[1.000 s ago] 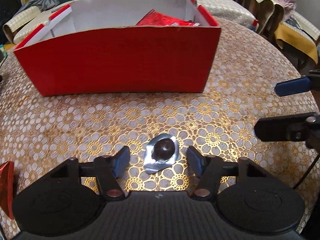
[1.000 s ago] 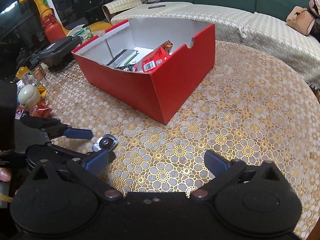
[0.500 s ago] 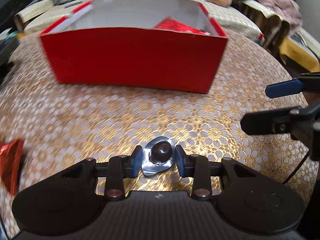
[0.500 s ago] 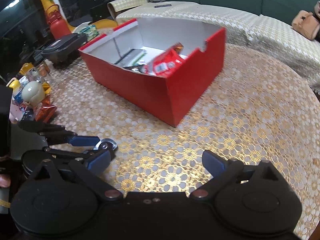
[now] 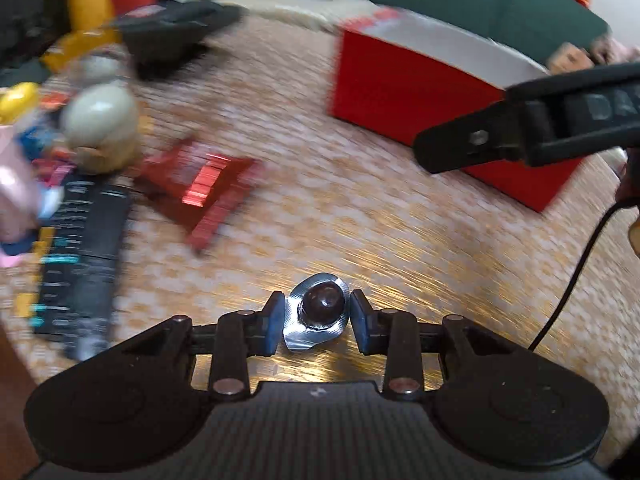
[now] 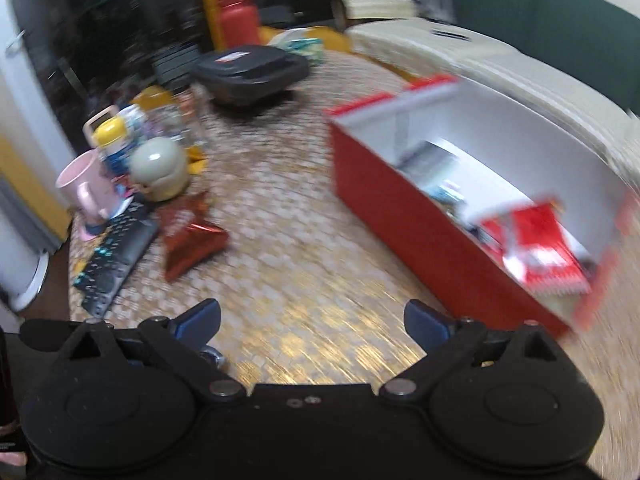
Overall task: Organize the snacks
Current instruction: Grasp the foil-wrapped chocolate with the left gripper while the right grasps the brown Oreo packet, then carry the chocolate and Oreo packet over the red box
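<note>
Home living room: green sofa (image 6: 560,20), cluttered table (image 6: 280,240)

A dark round chocolate in a crinkled silver foil cup (image 5: 318,316) sits pinched between the blue fingers (image 5: 272,326) of the left gripper (image 5: 318,326), well apart from the red box (image 5: 420,96) and to its left-front. The red box, white inside and open-topped, stands on the surface (image 6: 304,280) and holds a red-and-white snack packet (image 6: 536,248) at its near end among other blurred packs. A shiny red snack bag (image 6: 192,236) lies flat on the surface, well to the left of the box.
</note>
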{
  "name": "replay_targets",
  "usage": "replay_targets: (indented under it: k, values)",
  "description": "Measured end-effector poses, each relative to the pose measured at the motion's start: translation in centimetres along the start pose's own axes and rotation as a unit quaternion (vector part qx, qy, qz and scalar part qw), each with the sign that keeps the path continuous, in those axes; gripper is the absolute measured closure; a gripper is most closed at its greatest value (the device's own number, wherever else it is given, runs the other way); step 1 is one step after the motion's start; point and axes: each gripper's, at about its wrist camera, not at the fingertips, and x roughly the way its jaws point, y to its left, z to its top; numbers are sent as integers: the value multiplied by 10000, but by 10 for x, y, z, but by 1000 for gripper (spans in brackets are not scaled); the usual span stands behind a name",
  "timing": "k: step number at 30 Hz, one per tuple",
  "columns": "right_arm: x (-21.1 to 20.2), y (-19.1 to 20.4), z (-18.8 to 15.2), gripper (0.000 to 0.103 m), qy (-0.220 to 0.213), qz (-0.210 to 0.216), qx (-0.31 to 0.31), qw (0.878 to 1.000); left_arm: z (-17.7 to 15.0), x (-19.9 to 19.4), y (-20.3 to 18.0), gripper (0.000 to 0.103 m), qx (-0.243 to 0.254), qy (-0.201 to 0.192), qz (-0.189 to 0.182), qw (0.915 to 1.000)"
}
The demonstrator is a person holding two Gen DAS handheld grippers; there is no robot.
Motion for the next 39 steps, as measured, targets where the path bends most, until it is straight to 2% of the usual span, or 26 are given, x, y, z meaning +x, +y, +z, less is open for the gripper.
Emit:
replay_targets:
  k: [6,10,13,21,24,29,31,39]
  values:
    - [45,56,47,5,262,470,-941,9941,-2,-4,27,69,-433,-148,47,9989]
    - [81,85,72,5,583,559,-1351,9875,-6,1,35,69,-523,-121,29,9986]
    - [110,103,78,6,876,507,-1589,9821,-8,6,41,69,-597,-74,-42,9982]
    - [159,132,71,14,1257,287,-2070,9698,-10,9,50,69,-739,-55,-171,9971]
    - [171,133,66,26,1402,232,-2084,9677,-10,11,52,69,-782,-44,-219,9967]
    - [171,129,64,47,1404,322,-1969,9698,-9,13,53,69,-830,0,-275,9962]
    - [168,127,64,51,1345,321,-1866,9727,-9,13,53,69,-837,2,-277,9961]
    - [140,113,67,52,973,295,-1413,9847,-9,12,53,69,-854,17,-249,9960]
